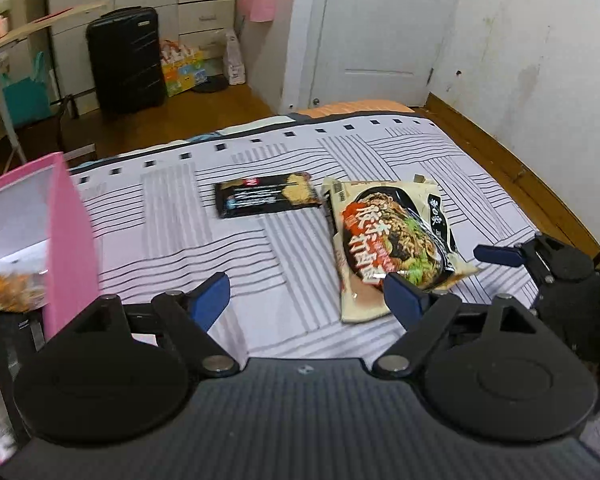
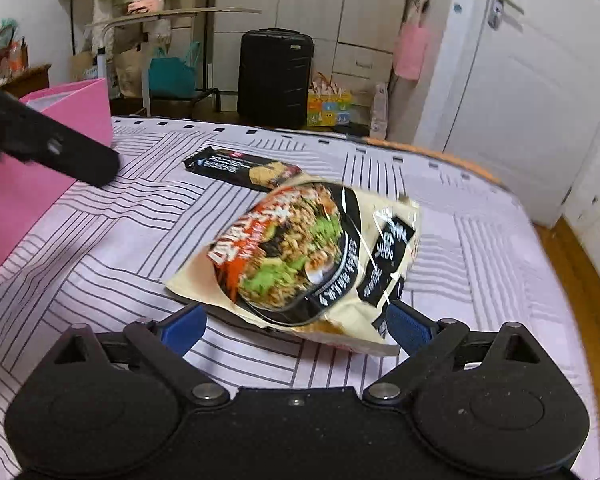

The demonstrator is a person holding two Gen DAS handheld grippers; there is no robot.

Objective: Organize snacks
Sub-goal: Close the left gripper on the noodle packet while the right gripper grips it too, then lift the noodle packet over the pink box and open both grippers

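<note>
The bed (image 1: 380,152) is wearing a pale lilac cover with grey striped blocks. A black snack packet (image 1: 266,199) is lying flat toward its far edge. A cream noodle packet (image 1: 396,244) is lying just beside it. A pink box (image 1: 66,240) is standing at the bed's left edge.

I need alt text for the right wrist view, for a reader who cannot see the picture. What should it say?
An open right gripper hovers just before a cream noodle packet lying on a striped bedsheet, its pads not pressing it. A black snack packet lies behind, a pink box stands at left, and part of the left gripper crosses in front of it.
</note>
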